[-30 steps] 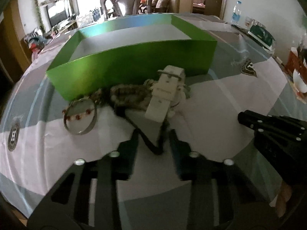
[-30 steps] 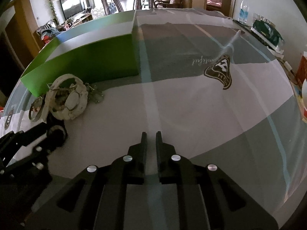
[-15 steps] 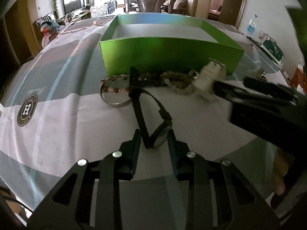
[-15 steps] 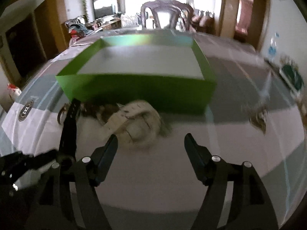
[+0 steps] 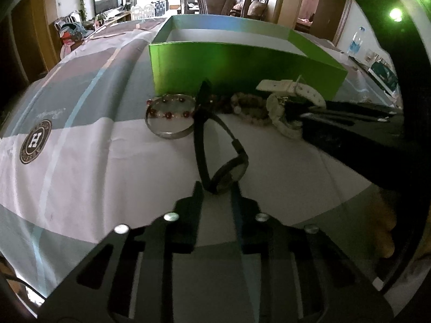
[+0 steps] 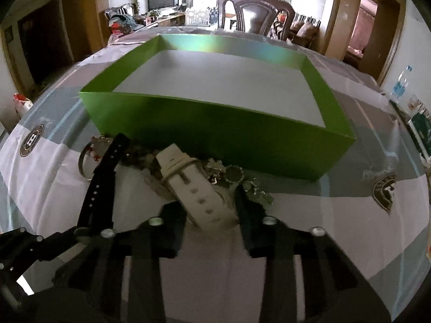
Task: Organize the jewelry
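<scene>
— So why is the jewelry heaped against the green box (image 6: 215,140) rather than in it?

— Judging by the bare white floor of the box, nothing is sorted yet. The pile lies on the tabletop (image 5: 80,167), touching or just short of the near wall, straight ahead of both sets of jaws.

— And the left gripper (image 5: 215,191)?

— Its jaws are narrowed onto the black watch (image 5: 229,169): the case sits between the tips, and the strap runs forward to the pile, passing just beside the beaded bangle (image 5: 169,119). It looks pinched, though the contact is shadowed, so I say held with some caution.

— The right gripper (image 6: 210,210)?

— Jaws spread wide, one on each side of the white watch (image 6: 194,188). The strap lies between them, apparently not clamped. Charms and beads lie just beyond its right jaw.
</scene>
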Demonstrator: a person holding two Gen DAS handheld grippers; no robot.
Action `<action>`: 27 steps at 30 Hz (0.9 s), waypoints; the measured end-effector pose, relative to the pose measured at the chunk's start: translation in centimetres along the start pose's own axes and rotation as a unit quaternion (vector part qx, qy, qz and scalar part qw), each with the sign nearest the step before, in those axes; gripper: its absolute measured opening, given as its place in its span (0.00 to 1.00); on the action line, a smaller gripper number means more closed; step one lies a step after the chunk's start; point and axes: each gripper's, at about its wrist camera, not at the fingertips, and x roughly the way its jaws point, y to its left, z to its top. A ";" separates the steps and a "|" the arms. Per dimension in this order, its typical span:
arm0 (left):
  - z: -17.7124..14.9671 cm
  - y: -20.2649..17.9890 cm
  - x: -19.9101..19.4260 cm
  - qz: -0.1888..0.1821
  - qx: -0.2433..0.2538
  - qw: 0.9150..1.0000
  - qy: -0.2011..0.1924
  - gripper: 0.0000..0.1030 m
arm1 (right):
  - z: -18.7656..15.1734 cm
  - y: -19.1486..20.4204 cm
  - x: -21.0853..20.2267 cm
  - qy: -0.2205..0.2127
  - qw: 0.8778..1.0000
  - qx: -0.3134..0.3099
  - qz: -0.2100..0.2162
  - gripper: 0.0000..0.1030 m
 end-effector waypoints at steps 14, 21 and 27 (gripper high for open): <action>0.2 -0.1 -1.0 0.000 0.002 1.000 -0.021 0.33 | -2.3 -1.1 -2.0 0.002 0.999 0.032 0.008 0.17; 1.0 -2.3 0.3 0.027 0.033 0.999 -0.030 0.41 | -3.6 -3.5 -2.6 0.002 0.998 0.068 -0.005 0.17; 1.0 -2.3 0.8 0.020 0.026 0.999 -0.010 0.19 | -4.6 -3.8 -3.0 0.002 0.997 0.074 -0.005 0.15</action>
